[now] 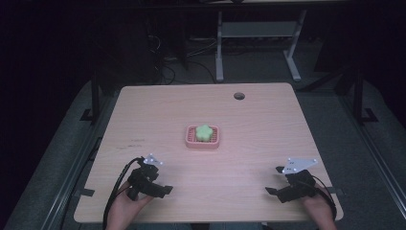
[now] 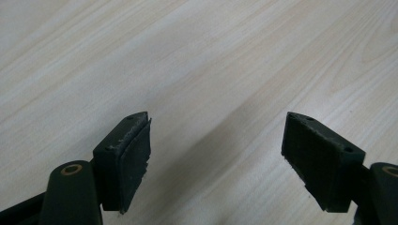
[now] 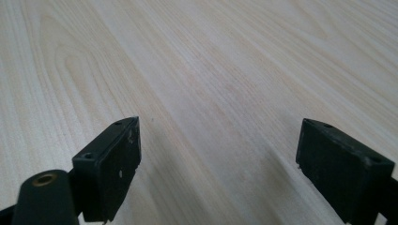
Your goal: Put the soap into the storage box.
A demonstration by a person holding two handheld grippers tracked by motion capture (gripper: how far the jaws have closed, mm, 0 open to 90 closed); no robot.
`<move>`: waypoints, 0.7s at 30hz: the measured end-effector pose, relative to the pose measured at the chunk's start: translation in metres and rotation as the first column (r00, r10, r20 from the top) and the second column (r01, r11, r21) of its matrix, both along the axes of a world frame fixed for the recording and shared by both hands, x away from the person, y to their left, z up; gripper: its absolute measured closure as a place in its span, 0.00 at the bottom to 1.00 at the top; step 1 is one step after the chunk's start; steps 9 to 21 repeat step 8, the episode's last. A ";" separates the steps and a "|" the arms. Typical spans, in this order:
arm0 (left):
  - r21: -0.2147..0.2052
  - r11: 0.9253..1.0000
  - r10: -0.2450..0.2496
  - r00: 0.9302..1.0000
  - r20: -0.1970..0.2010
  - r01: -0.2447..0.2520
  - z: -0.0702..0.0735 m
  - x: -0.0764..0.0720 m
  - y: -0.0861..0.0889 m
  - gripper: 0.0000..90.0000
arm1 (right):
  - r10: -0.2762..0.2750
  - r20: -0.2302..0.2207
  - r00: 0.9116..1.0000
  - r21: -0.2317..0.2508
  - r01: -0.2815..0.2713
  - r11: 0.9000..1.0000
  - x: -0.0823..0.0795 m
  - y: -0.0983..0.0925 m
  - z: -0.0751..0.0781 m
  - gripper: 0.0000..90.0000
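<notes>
Overhead, a pale wood-grain table [image 1: 249, 120] stands in a dim room, with a round cable hole [image 1: 239, 96] near its far edge, grey floor around it, and the white legs of another desk [image 1: 219, 48] and loose cables behind. At the table's middle sits a pink slotted tray [image 1: 203, 143] holding a green flower-shaped piece [image 1: 204, 132]. Both tools rest near the person's edge, well apart from the tray: the left gripper [image 1: 165, 178] at the near left, the right gripper [image 1: 274, 180] at the near right, so the tray lies ahead and between them. Each gripper view shows its black jaws spread wide over bare wood, holding nothing. Faint dark marks [image 1: 136, 141] on the tabletop left of the tray cannot be read.
</notes>
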State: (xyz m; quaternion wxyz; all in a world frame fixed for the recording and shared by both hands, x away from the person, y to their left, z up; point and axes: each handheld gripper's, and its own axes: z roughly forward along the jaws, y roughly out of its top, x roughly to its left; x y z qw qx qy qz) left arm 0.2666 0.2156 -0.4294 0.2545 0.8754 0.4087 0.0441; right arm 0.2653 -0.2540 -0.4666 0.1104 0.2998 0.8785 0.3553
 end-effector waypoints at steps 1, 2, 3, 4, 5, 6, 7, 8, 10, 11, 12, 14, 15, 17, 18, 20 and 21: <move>-0.004 1.000 -0.001 1.000 -0.001 0.001 -0.001 -0.001 0.001 0.27 | 0.000 0.000 1.000 0.000 0.000 1.000 0.000 0.000 0.000 0.15; -0.011 1.000 0.003 1.000 0.000 -0.003 -0.002 -0.002 0.001 0.27 | 0.000 0.001 1.000 0.000 0.000 1.000 0.000 0.000 0.000 0.15; -0.013 1.000 0.003 1.000 -0.003 -0.003 -0.003 -0.003 0.002 0.27 | 0.001 0.001 1.000 0.002 -0.001 1.000 0.000 0.000 0.000 0.15; -0.018 1.000 0.002 1.000 0.000 -0.001 -0.005 -0.005 0.002 0.27 | 0.001 0.002 1.000 0.002 -0.001 1.000 0.000 0.000 0.000 0.15; -0.017 1.000 0.001 1.000 0.001 -0.001 -0.006 -0.006 0.002 0.27 | 0.002 0.001 1.000 0.002 -0.002 1.000 0.000 0.000 0.000 0.15; -0.017 1.000 0.001 1.000 0.001 -0.001 -0.006 -0.006 0.002 0.27 | 0.003 0.001 1.000 0.000 -0.003 1.000 0.000 -0.001 0.001 0.15; -0.012 1.000 0.000 1.000 0.008 0.000 -0.008 -0.010 0.002 0.27 | 0.003 0.004 1.000 0.003 -0.003 1.000 0.000 0.000 0.001 0.15; -0.022 1.000 -0.001 1.000 0.005 0.001 -0.010 -0.011 0.002 0.27 | 0.006 0.008 1.000 0.005 -0.006 1.000 0.000 -0.001 0.002 0.15; -0.022 1.000 -0.001 1.000 0.005 0.001 -0.010 -0.011 0.002 0.27 | 0.006 0.008 1.000 0.005 -0.006 1.000 0.000 -0.001 0.002 0.15; -0.022 1.000 -0.001 1.000 0.005 0.001 -0.010 -0.011 0.002 0.27 | 0.006 0.008 1.000 0.005 -0.006 1.000 0.000 -0.001 0.002 0.15; -0.022 1.000 -0.001 1.000 0.005 0.001 -0.010 -0.011 0.002 0.27 | 0.006 0.008 1.000 0.005 -0.006 1.000 0.000 -0.001 0.002 0.15; -0.022 1.000 -0.001 1.000 0.005 0.001 -0.010 -0.011 0.002 0.27 | 0.006 0.008 1.000 0.005 -0.006 1.000 0.000 -0.001 0.002 0.15; -0.022 1.000 -0.001 1.000 0.005 0.001 -0.010 -0.011 0.002 0.27 | 0.006 0.008 1.000 0.005 -0.006 1.000 0.000 -0.001 0.002 0.15; -0.022 1.000 -0.001 1.000 0.005 0.001 -0.010 -0.011 0.002 0.27 | 0.006 0.008 1.000 0.005 -0.006 1.000 0.000 -0.001 0.002 0.15; -0.022 1.000 -0.001 1.000 0.005 0.001 -0.010 -0.011 0.002 0.27 | 0.006 0.008 1.000 0.005 -0.006 1.000 0.000 -0.001 0.002 0.15; -0.022 1.000 -0.001 1.000 0.005 0.001 -0.010 -0.011 0.002 0.27 | 0.006 0.008 1.000 0.005 -0.006 1.000 0.000 -0.001 0.002 0.15; -0.022 1.000 -0.001 1.000 0.005 0.001 -0.010 -0.011 0.002 0.27 | 0.006 0.008 1.000 0.005 -0.006 1.000 0.000 -0.001 0.002 0.15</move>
